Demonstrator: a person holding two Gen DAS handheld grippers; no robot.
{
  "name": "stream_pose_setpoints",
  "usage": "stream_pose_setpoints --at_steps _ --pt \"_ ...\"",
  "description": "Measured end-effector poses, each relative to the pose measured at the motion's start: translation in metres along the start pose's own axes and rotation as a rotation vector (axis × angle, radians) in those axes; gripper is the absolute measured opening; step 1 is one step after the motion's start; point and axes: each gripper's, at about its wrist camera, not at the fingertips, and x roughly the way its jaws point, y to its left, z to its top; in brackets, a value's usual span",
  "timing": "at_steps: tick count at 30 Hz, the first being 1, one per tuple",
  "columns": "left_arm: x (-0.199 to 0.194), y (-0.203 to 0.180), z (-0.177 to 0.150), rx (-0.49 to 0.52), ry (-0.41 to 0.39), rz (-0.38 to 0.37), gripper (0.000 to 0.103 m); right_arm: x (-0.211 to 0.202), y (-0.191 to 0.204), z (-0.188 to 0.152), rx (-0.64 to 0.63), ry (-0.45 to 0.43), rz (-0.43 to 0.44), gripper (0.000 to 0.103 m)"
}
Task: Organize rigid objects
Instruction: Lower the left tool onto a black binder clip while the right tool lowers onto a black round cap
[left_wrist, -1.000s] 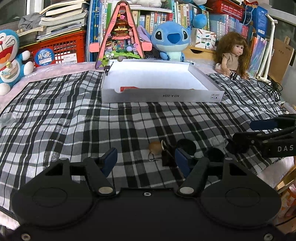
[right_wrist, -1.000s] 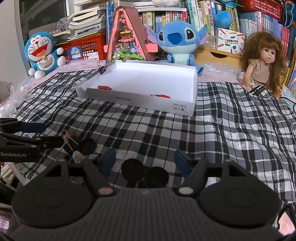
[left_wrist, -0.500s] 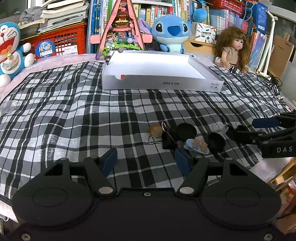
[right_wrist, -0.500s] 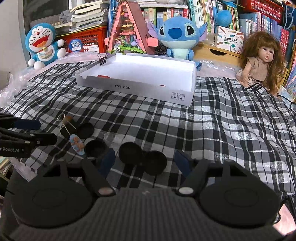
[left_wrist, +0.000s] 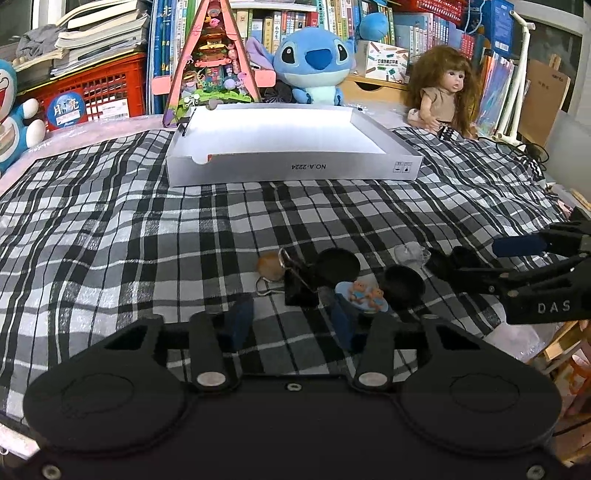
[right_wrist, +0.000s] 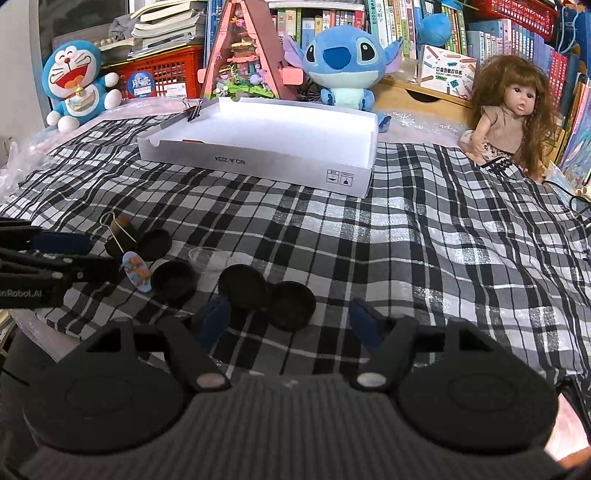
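A heap of small things lies on the plaid cloth: a black binder clip (left_wrist: 301, 290), a brown round piece (left_wrist: 271, 264), a blue oval bear badge (left_wrist: 364, 295), a clear little cup (left_wrist: 410, 253) and several black round lids (left_wrist: 338, 262). My left gripper (left_wrist: 291, 323) is closing. Only cloth shows between its pads, with the clip just ahead and the badge leaning at its right fingertip. My right gripper (right_wrist: 290, 321) stands open, with two black lids (right_wrist: 242, 286) just beyond its tips. Each gripper shows in the other's view: the right gripper (left_wrist: 465, 258) and the left gripper (right_wrist: 101, 256).
A shallow white cardboard box (left_wrist: 295, 171) sits at the far side of the cloth, a clip on its left corner (right_wrist: 192, 110). Behind it are plush toys (right_wrist: 343, 62), a doll (right_wrist: 509, 114), a triangular toy house, red crates and books. The cloth's near edge drops off at right.
The left gripper's jaws have narrowed. The badge, hidden behind its right finger a second ago, now shows beside that fingertip. The right gripper's jaws keep the same width.
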Motion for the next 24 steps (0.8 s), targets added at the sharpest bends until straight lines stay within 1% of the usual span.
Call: stream_pose_setpoints --at_steps 1,2,4,10,13,17,20,24 --pt "0.001 0.0 0.001 -0.003 0.0 -0.002 0.03 0.0 0.0 0.0 -0.004 -0.001 -0.004 0.081" --pt "0.003 0.0 0.002 -0.006 0.001 -0.005 0.027 0.0 0.0 -0.001 -0.009 -0.001 -0.009 0.082" --pt "0.005 0.001 0.004 -0.011 0.001 -0.012 0.026 0.0 0.0 -0.001 -0.02 0.001 -0.017 0.082" --pt "0.011 -0.003 0.007 -0.001 -0.002 -0.013 0.024 -0.001 0.0 0.002 -0.047 0.003 -0.028 0.081" --pt "0.013 -0.006 0.008 0.009 -0.006 -0.003 0.02 0.001 -0.001 0.003 -0.05 0.004 -0.03 0.081" --pt "0.012 -0.005 0.006 0.01 -0.012 0.008 0.019 0.004 -0.002 0.003 -0.046 0.01 -0.029 0.081" --pt "0.009 -0.001 0.004 0.015 -0.019 0.036 0.019 0.004 -0.003 0.002 -0.042 0.01 -0.027 0.079" --pt "0.003 0.01 0.003 -0.002 -0.014 0.046 0.019 0.005 -0.004 0.001 -0.036 0.015 -0.017 0.076"
